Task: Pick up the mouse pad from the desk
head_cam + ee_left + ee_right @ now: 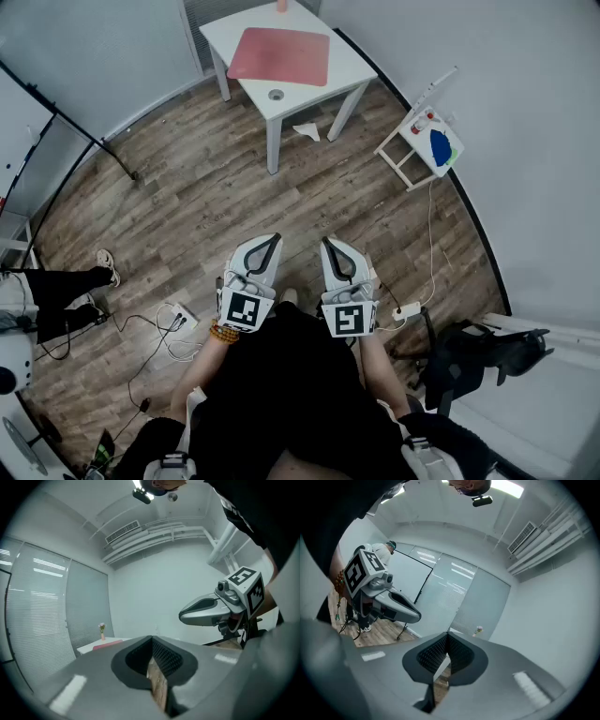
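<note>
Both claws closed and empty: the left gripper (270,242) and right gripper (332,246) sit side by side at lower centre of the head view, each with its jaws pressed tip to tip and nothing held; only a thin slit of floor (206,197) shows behind the pads in each gripper view. Both aim about level, toward the top of the frame. The mouse pad (279,56) is pink and lies flat on the white desk (352,70) at top centre, well apart from both claws, so the approach is all to come. Likely trouble: the pad looks thin and lies flush on the desk, so jaws brought down on its face would probably skate or push it along rather than bite. It wants jaws opened first and an edge to catch. A vase (280,5) stands just past the pad's far edge, and a small round thing (275,94) sits near the desk's front edge; a shoved pad or a wide swing could knock either. Underfoot, cables (150,337) and a power strip (178,315) lie at lower left, and a paper scrap (307,131) lies by the desk legs, so there's some risk of tripping or slipping on the way in.
</note>
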Available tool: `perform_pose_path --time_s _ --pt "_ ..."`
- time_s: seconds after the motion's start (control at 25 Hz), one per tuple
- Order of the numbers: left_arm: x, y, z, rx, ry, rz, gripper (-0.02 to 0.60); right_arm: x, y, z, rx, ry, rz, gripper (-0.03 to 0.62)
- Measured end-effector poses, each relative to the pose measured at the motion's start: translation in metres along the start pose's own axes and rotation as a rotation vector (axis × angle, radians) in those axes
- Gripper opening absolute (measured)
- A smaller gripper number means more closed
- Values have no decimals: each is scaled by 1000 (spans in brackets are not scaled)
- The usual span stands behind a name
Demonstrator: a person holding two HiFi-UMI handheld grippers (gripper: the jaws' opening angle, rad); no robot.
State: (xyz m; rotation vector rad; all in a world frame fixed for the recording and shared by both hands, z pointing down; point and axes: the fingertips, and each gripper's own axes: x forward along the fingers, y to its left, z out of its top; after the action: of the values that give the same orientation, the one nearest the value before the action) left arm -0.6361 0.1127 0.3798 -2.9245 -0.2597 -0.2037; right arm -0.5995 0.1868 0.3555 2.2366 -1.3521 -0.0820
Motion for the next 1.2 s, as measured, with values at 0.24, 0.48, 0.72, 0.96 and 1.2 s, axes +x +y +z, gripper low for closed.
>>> perform_pose_path --time_s 0.24,0.48,0.72,0.96,1.2 --pt "46 -28 33 2 -60 26 0 -15 -36 -29 -3 -21 56 26" --pt "82 -30 47 18 -68 46 0 -6 -64 -50 14 -12 108 26" --pt "150 -15 19 -60 12 95 0 27 -114 -76 25 -3 100 26" --pt "262 9 8 -99 53 80 0 79 -200 -100 -52 39 101 26" --pt "354 30 22 -181 43 121 2 133 -269 -135 -143 85 149 26"
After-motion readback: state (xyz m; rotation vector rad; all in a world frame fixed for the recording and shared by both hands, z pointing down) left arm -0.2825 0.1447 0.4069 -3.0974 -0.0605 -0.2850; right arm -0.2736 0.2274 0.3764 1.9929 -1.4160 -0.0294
